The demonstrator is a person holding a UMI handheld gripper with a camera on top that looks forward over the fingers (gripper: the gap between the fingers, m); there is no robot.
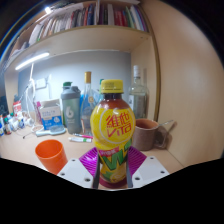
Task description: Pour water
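Note:
A Vita lemon tea bottle (112, 135) with a yellow cap and a yellow, red and green label stands upright between my fingers. My gripper (112, 165) is shut on the bottle, its magenta pads (91, 160) pressing on both sides of the lower body. An orange cup (50, 155) sits on the desk just left of the fingers. A brown mug (146, 133) stands right of the bottle, a little beyond the fingers. The bottle's base is hidden.
Several bottles (89, 98) and a grey flask (70, 108) stand along the back wall. A small box and clutter (45, 115) lie at the left. Overhead is a bookshelf (90, 25) with a lit lamp (30, 60) under it.

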